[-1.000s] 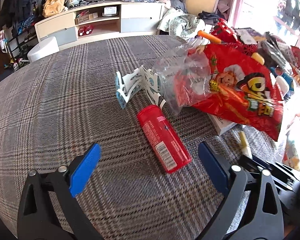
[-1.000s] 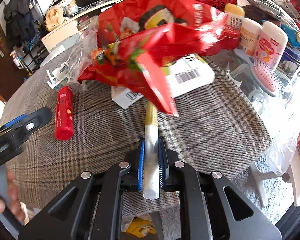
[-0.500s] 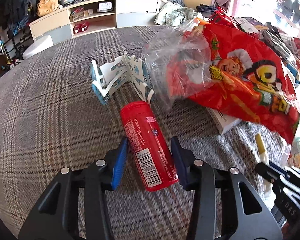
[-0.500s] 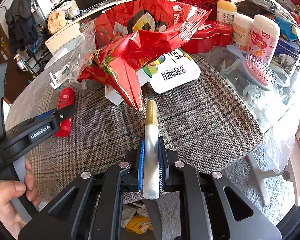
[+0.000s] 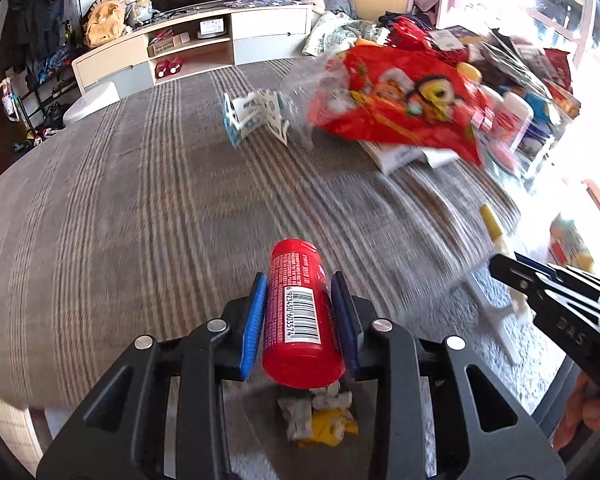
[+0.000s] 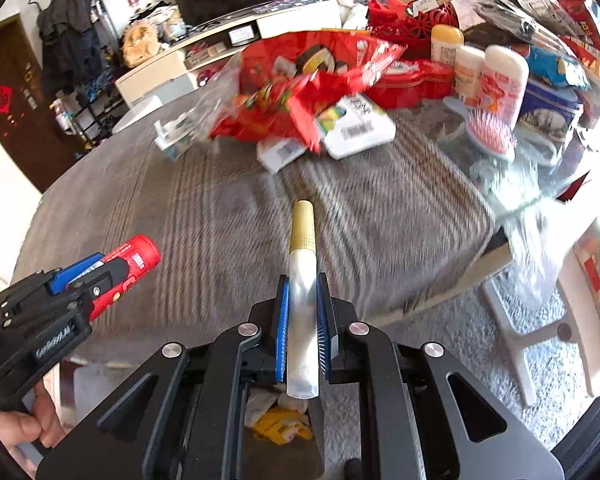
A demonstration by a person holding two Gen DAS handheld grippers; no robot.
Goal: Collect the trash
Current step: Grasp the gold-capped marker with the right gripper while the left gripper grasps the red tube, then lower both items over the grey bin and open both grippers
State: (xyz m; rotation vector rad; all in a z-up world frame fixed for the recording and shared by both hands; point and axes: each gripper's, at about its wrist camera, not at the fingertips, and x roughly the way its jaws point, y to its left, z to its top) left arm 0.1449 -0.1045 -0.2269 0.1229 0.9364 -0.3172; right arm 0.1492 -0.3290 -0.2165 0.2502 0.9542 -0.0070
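1. Notably, the left gripper (image 5: 300,320) was clamped on a red canister (image 5: 300,312), held over the table (image 5: 140,200) edge
2. Meanwhile, the right gripper (image 6: 303,328) pinched a silver gold-capped tube (image 6: 302,296)
3. Crumpled trash (image 5: 320,420) lay below both, its container hidden
4. Either smooth round item could have slipped from the pads and missed
5. Motion blur smeared the table, and the red snack bag (image 5: 400,112) was hard to read
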